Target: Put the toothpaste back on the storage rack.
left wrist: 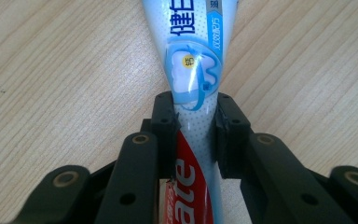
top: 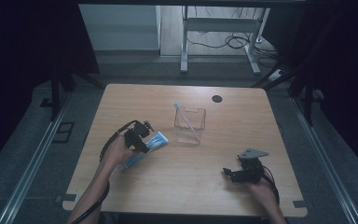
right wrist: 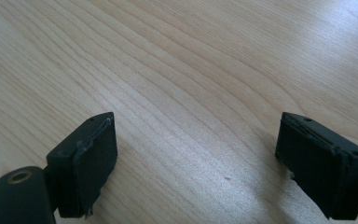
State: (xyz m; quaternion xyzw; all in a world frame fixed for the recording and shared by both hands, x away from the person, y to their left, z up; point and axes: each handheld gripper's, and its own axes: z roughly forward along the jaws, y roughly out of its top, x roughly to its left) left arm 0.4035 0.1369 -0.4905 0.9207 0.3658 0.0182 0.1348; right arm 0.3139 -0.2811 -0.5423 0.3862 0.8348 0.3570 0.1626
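A blue-and-white toothpaste tube (top: pixel 154 141) (left wrist: pixel 193 56) with red lettering lies slantwise on the left half of the wooden table (top: pixel 242 121). My left gripper (top: pixel 141 144) (left wrist: pixel 195 119) is shut on the tube's middle, and both pads press its sides. Whether the tube rests on the wood or hangs just above it I cannot tell. A clear plastic cup (top: pixel 190 125) stands at the table's centre with a pink toothbrush (top: pixel 184 116) leaning in it. My right gripper (top: pixel 229 173) (right wrist: pixel 196 144) sits low at the front right, open, with bare wood between its pads.
A black round grommet (top: pixel 217 98) sits in the table top behind the cup. Beyond the far edge stand the white legs of another desk (top: pixel 184 51) with cables on the floor. The table's front edge lies just under both forearms.
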